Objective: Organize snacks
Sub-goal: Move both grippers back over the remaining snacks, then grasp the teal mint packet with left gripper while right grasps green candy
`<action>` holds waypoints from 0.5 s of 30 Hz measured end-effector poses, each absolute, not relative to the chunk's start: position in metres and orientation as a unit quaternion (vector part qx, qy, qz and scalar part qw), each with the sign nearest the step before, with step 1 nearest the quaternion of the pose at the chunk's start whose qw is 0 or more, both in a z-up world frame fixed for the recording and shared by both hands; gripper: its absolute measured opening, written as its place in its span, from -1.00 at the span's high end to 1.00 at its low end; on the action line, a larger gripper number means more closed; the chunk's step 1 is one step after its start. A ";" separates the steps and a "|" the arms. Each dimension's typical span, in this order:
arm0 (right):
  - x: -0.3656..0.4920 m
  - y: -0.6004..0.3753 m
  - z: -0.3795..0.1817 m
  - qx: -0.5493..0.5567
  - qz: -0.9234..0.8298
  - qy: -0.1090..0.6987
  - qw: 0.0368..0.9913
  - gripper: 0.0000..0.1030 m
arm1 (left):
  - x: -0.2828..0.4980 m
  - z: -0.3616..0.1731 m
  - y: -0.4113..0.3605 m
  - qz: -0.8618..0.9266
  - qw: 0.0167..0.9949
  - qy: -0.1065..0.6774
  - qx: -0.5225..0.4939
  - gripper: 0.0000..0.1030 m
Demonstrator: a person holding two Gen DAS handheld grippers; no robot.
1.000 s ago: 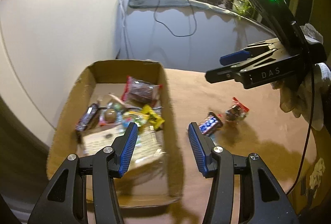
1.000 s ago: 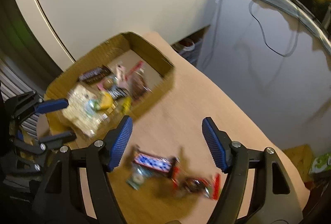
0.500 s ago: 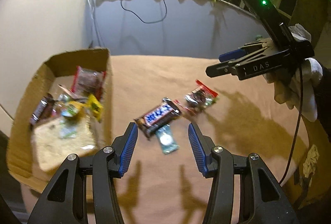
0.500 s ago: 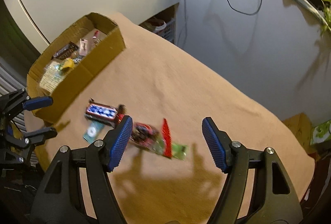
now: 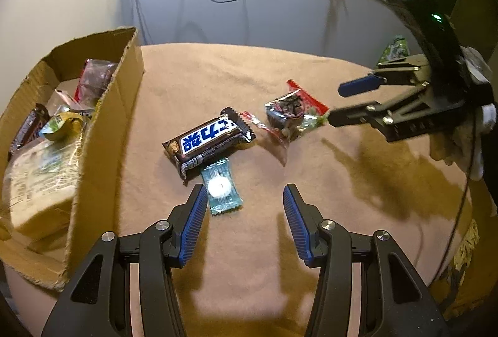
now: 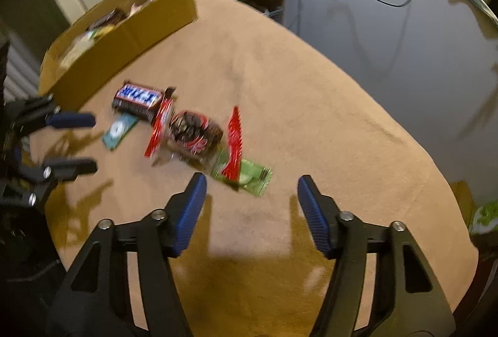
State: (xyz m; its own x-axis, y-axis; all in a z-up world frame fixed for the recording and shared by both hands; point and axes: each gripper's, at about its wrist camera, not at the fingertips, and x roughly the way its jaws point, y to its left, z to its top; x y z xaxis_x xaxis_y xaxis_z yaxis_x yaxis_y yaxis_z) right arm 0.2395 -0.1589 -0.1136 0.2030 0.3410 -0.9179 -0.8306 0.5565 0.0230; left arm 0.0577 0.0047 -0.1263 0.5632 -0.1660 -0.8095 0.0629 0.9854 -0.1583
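Both my tools, left tool (image 5: 245,196) and right tool (image 6: 251,186), hang spread and empty over the counter (image 5: 358,168). The chocolate bar (image 5: 208,140) lies right of the cardboard box (image 5: 102,131): light, stiff, slippery wrapper, so I'd pinch across its middle. There's open room nearby; the box wall stands close on the left.

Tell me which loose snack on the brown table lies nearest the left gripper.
The small teal wrapped candy with the white disc, just ahead of the left gripper; the dark chocolate bar and red-edged clear packet lie farther off.
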 end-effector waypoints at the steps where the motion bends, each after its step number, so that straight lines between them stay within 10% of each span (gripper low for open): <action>1: 0.239 -0.158 -0.116 -0.258 0.403 0.487 0.731 -0.13 | 0.060 -0.129 0.004 -0.060 0.881 0.466 -0.054 0.04; 15: 0.243 -0.139 -0.132 -0.318 0.431 0.463 0.706 0.03 | 0.078 -0.143 0.003 -0.031 0.873 0.485 -0.046 0.11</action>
